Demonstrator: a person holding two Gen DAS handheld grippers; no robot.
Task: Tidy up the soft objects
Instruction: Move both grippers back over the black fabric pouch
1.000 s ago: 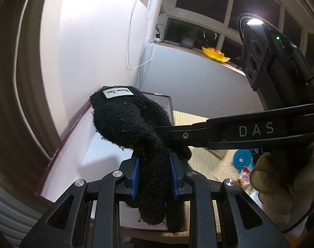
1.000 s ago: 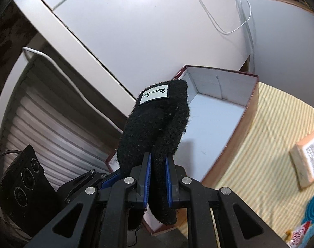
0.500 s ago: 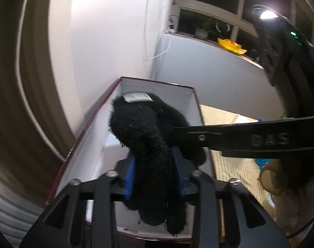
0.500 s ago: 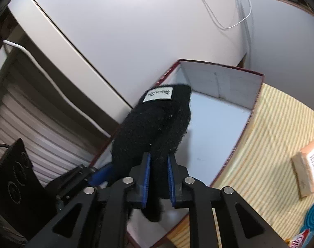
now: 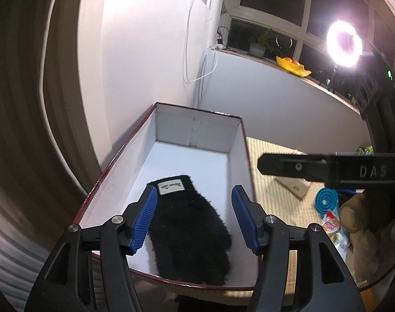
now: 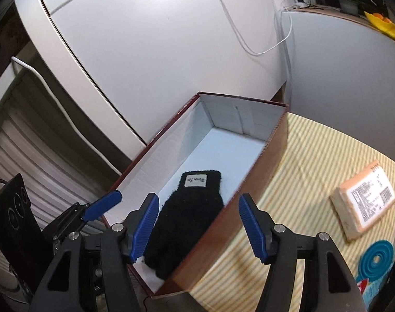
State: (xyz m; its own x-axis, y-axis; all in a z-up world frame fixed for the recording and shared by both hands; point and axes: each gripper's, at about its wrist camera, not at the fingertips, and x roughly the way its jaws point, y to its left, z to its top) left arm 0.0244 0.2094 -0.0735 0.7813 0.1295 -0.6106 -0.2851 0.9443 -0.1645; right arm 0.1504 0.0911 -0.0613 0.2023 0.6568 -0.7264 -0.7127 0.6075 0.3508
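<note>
**Spotter:** What's nearest your cameras?

**Me:** My left gripper [image 5: 193, 217], blue ribbed pads spread wide with nothing between them. My right gripper [image 6: 197, 225] stands the same, jaws apart and empty. In the right wrist view I can also see one blue pad of the left gripper at the lower left, beside the box's near corner.

**Spotter:** And the soft thing?

**Me:** A black fuzzy glove [image 5: 189, 223] lies flat on the white floor of the open box [image 5: 197, 130], at the near end. Its fingers point toward me and its cuff points away. The pile is shaggy and matted dark. In the right wrist view the glove [image 6: 189, 215] sits close to the box's right-hand wall, and that wall hides part of it.

**Spotter:** Any writing?

**Me:** A small white rectangular label is sewn on the cuff, with script lettering too small for me to read. On the right gripper's arm, crossing the left wrist view, I read "DAS".

**Spotter:** Further out?

**Me:** The box [image 6: 272, 140] is maroon outside and white inside, resting on a striped yellow tabletop [image 6: 314, 161]. On the cloth to its right lie a packet [image 6: 363, 202] with a printed barcode label and a blue spiral disc [image 6: 376, 262]. Beyond, a ring light [image 5: 344, 44] glares by the dark window.
</note>
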